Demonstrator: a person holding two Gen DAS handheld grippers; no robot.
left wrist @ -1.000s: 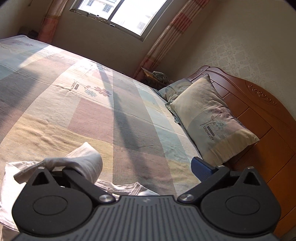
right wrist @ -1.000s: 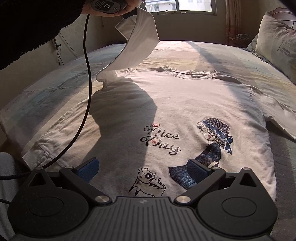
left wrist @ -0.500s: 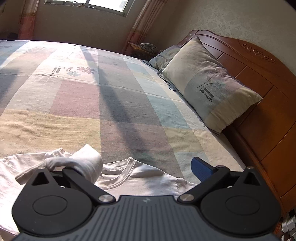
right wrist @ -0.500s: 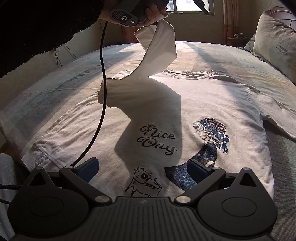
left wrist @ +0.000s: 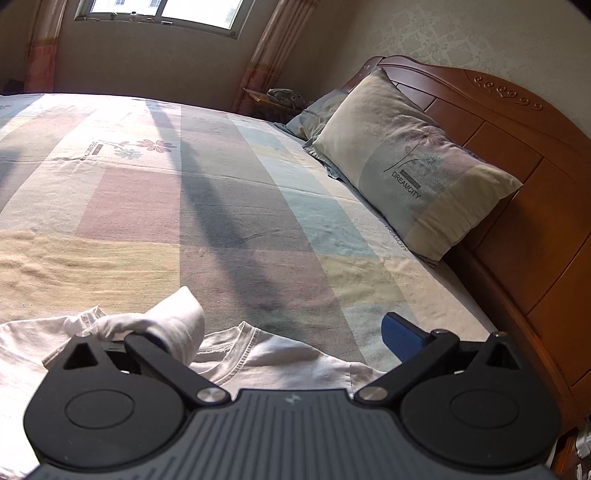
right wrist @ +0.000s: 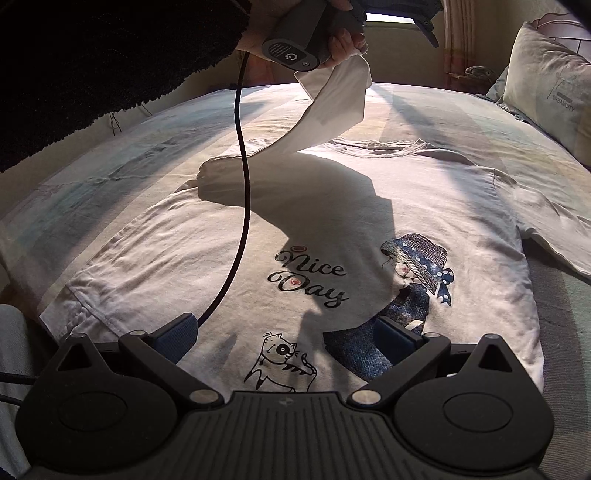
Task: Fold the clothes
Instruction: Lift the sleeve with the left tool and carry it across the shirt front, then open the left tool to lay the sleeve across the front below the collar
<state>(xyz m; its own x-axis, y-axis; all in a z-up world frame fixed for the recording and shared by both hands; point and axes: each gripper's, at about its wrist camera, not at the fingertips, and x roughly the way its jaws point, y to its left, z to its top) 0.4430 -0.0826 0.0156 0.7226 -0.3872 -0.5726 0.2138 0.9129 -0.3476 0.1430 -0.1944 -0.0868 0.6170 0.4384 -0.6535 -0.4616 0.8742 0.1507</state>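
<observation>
Left wrist view: left gripper (left wrist: 291, 328) with jaws spread wide, right blue pad (left wrist: 400, 338) bare, white sleeve (left wrist: 173, 326) draped over the left finger and bunched there; whether the cloth is pinched or only hooked over that finger, cannot tell. T-shirt (left wrist: 280, 354) neckline lies flat just under the fingers. Bedspread (left wrist: 192, 206) stretches open ahead to the far edge under the window (left wrist: 159, 11). Pillow (left wrist: 410, 166) leans on the wooden headboard (left wrist: 517, 155) along the right edge, well apart from the shirt.

Right wrist view: right gripper (right wrist: 286, 336) wide apart, nothing between the pads, low over the shirt's bottom hem by the cat print (right wrist: 280, 360). Shirt spread face up on the bed, "Nice Day" lettering (right wrist: 310, 273) mid-chest. Left sleeve lifted off the bed and hanging from the other gripper, held by a hand (right wrist: 332, 35) in a dark sleeve; black cable (right wrist: 242, 177) dangles across the shirt. Right sleeve (right wrist: 554, 229) lies flat, out toward the right bed edge. Left side seam runs near the left bed edge. Bare bedspread beyond the collar (right wrist: 376, 149).
</observation>
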